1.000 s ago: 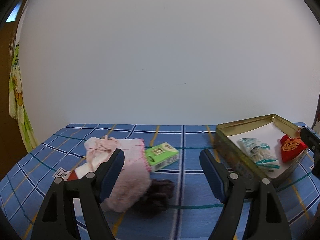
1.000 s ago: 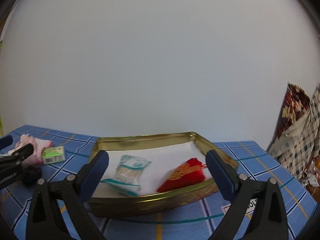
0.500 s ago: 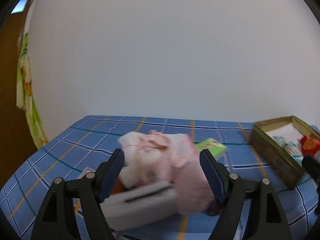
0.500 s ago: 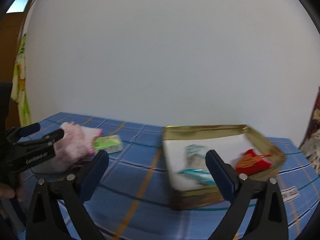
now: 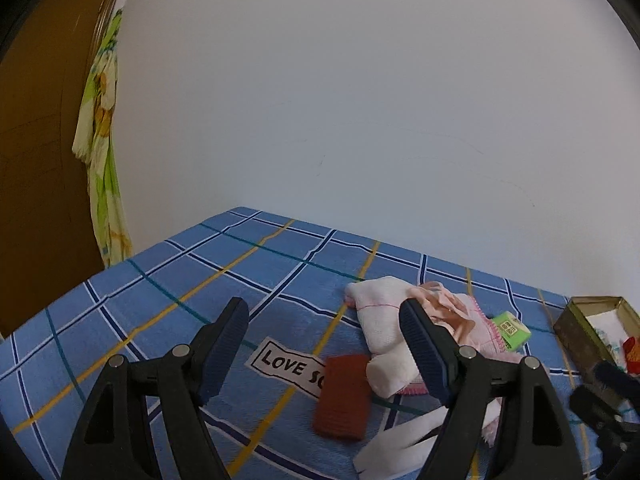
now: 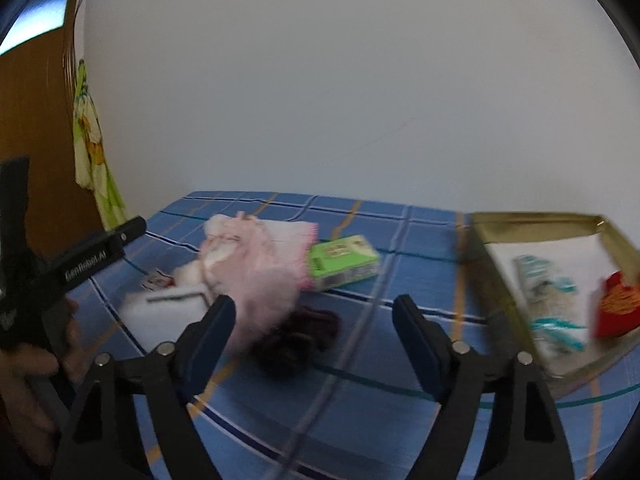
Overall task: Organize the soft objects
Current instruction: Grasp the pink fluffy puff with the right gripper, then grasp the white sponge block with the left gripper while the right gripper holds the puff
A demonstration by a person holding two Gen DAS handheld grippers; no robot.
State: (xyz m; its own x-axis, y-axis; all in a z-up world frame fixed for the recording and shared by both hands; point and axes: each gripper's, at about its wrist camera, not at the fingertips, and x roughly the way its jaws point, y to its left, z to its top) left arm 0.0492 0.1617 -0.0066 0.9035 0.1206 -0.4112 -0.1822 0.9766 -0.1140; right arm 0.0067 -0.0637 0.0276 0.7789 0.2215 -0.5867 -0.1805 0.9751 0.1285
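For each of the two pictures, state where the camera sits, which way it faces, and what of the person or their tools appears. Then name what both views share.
Left wrist: rides the left gripper, looking down over the blue checked cloth at the pink clothes and the red band; its open fingers and the right gripper's tip show.
Right wrist: rides the right gripper, facing the dark fluffy thing, green box and gold tin; its open, empty fingers, the left gripper and a hand show.
Shared: clothes, box, tin, cloth.
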